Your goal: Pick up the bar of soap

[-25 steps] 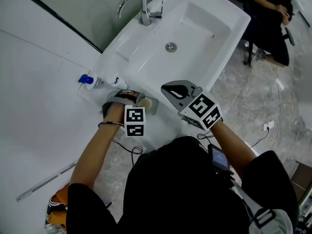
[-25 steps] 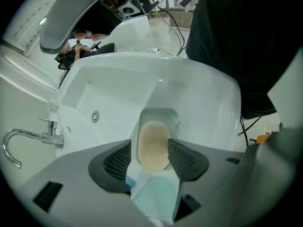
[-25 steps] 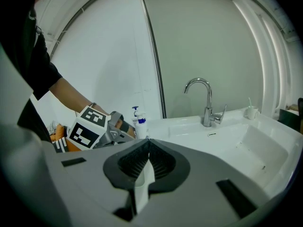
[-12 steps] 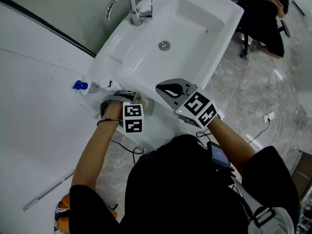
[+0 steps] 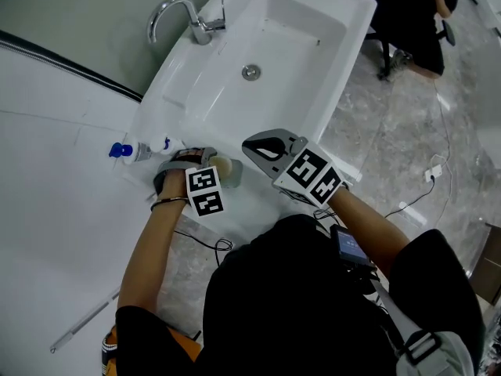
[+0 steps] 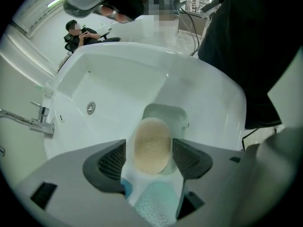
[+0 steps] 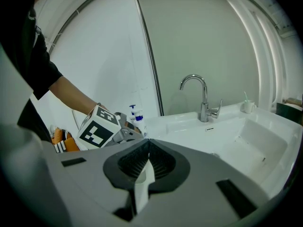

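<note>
The bar of soap (image 6: 151,145) is a beige oval lying on a pale green dish (image 6: 164,111) on the sink's near rim. My left gripper (image 6: 150,159) points straight down over it. Its jaws have just been opening, and the soap lies between the two dark pads (image 6: 112,161) with a thin gap at the left one. In the head view the soap (image 5: 222,165) shows just right of the left gripper (image 5: 210,163). The right gripper (image 5: 252,145) hovers beside it over the rim, its jaws closed tip to tip (image 7: 147,143) on nothing.
The white basin (image 5: 270,22) with its drain (image 5: 250,72) and chrome faucet (image 5: 176,14) lies beyond the soap. A blue-capped pump bottle (image 5: 125,150) stands left of the left gripper. A cup (image 7: 246,107) sits at the far rim. A person (image 5: 415,14) sits beyond the sink.
The head view has swung, so the sink sits further up and left in the picture. Both grippers keep their places by the soap dish; the left gripper's marker cube has tilted a little.
</note>
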### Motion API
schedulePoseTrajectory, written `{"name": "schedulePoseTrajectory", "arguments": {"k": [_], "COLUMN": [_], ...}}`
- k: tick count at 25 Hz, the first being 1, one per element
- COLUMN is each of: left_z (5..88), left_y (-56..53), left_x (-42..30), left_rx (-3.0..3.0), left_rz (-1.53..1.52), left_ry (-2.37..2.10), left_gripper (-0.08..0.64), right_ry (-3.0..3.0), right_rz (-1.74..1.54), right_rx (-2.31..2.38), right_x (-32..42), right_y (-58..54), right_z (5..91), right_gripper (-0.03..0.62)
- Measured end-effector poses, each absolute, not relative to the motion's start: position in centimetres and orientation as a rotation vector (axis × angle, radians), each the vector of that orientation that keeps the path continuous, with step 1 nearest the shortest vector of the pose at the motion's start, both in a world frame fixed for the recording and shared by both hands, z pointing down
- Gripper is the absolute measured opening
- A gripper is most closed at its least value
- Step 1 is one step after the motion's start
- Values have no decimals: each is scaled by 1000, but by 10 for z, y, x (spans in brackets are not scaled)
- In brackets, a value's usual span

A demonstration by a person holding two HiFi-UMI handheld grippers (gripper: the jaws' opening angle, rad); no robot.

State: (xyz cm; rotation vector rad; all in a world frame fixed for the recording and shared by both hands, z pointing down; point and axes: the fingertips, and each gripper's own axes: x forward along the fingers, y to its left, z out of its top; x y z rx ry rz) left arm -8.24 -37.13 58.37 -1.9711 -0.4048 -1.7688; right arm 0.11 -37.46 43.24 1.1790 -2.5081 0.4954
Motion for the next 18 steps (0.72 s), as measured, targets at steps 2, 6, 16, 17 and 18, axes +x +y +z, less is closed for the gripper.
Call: {"name": "schedulePoseTrajectory", "arguments": {"k": [2,6,16,17,18], "left_z": [585,590,595,596,597], "left_y": [-371,-369,-370,-370,-370], "left_x": [-84,-90,-91,-91,-91], "left_rx": [-1967,-1897,-1813,-1801,-1789], "left_rz": [-1782,-1820,-1836,-1841,-1846], "left_ry": [-420,-482,-514,-521,-527], "left_gripper": [301,301,301,301,299], "right_ry": [-2507,-2504,-2506,-2506,-2506], "right_rz": [498,503,514,514,514], "right_rx": [1179,1186,1189,1187,1186], "right_x": [0,1,-1,-1,-1], "right_y": [-374,-374,-370,-370,-370], "right_z": [433,433,437,437,437], "right_gripper": [9,9,9,9,9]}}
